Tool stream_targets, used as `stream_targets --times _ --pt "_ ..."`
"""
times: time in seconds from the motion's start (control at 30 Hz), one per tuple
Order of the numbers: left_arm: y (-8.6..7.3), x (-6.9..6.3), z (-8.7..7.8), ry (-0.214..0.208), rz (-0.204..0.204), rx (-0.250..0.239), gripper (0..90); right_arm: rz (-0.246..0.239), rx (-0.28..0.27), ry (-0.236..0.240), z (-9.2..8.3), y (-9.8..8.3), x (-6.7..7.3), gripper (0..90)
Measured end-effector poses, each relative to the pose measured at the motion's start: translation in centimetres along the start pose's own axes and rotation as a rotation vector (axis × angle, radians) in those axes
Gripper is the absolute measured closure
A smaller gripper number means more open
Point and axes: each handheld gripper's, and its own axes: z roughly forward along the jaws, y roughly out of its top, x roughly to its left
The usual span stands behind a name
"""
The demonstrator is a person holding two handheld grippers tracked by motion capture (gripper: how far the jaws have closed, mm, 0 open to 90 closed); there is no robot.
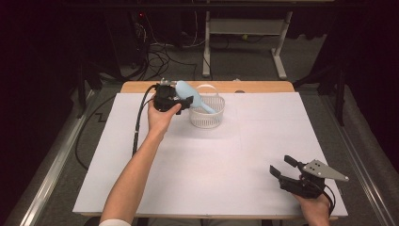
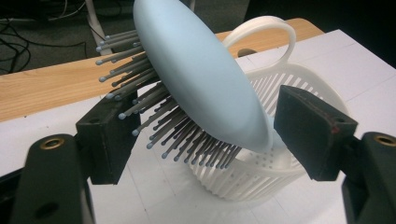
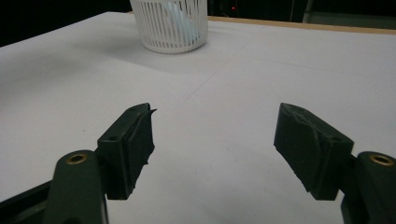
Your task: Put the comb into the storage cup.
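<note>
A light blue hairbrush (image 1: 186, 89) leans head-up in a white slotted basket (image 1: 207, 117) at the back of the table, its handle down inside. My left gripper (image 1: 186, 101) sits beside the basket with the brush head (image 2: 201, 74) between its jaws. The bristles reach toward the left pad (image 2: 107, 140), and a narrow gap shows at the right pad (image 2: 313, 135), so the jaws stand open around it. The basket (image 2: 261, 182) lies just behind and below. My right gripper (image 1: 282, 165) rests open near the front right, nothing between its jaws (image 3: 215, 140); the basket (image 3: 170, 28) is far ahead.
A white sheet (image 1: 211, 165) covers the wooden table (image 1: 141, 87). The left gripper's black cable (image 1: 138, 127) trails down the left side of the sheet. Beyond the table are a desk frame (image 1: 244, 28) and floor cables.
</note>
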Motion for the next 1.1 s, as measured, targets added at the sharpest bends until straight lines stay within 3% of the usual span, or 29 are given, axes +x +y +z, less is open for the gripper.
stream_targets --times 0.37,0.8,1.1 --pt "-0.2 0.2 -1.1 -0.01 0.011 -0.002 23.9 0.003 0.001 -0.004 0.0 0.0 0.0 29.2" --pt "-0.3 0.6 -2.4 0.0 0.02 -0.039 24.3 -0.002 0.001 -0.003 0.0 0.0 0.0 29.3" --pt "-0.5 0.8 -2.9 0.009 0.026 -0.035 24.6 -0.003 0.0 -0.003 0.0 0.0 0.1 29.2"
